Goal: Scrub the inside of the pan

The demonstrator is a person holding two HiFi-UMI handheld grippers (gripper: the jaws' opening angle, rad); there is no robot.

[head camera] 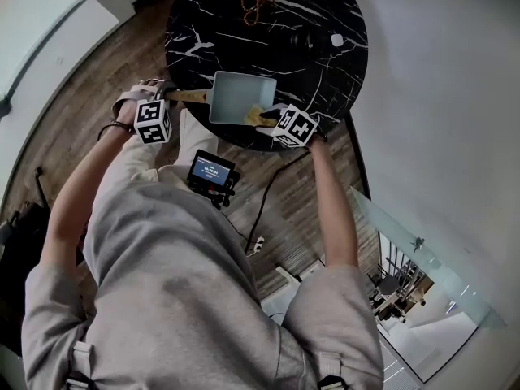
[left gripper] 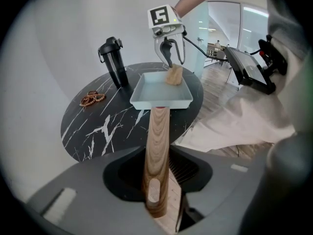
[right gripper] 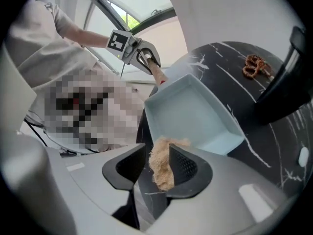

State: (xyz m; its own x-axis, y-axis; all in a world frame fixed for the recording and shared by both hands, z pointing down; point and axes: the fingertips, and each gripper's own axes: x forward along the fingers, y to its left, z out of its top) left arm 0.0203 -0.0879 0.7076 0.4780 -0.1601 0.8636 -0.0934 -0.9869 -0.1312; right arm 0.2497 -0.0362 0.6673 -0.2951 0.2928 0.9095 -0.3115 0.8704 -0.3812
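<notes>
1. My left hand-held gripper (left gripper: 157, 160) is clamped on the wooden handle (left gripper: 159, 124) of the pale blue square pan (left gripper: 161, 103), which sits on the black marble table (head camera: 244, 23).
2. Right hand-held gripper (right gripper: 152, 155) is slack, with the tan fibrous scrubber (right gripper: 160, 173) loose between its jaws.

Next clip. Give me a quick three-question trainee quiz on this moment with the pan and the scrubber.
1. True or false: the left tool holds the pan by its wooden handle.
2. What sits between the jaws of the right tool? A) a string of beads B) a tan scrub pad C) a black bottle
3. Fill in: the inside of the pan is light ____.

Key: 1 true; 2 B; 3 blue.
</notes>
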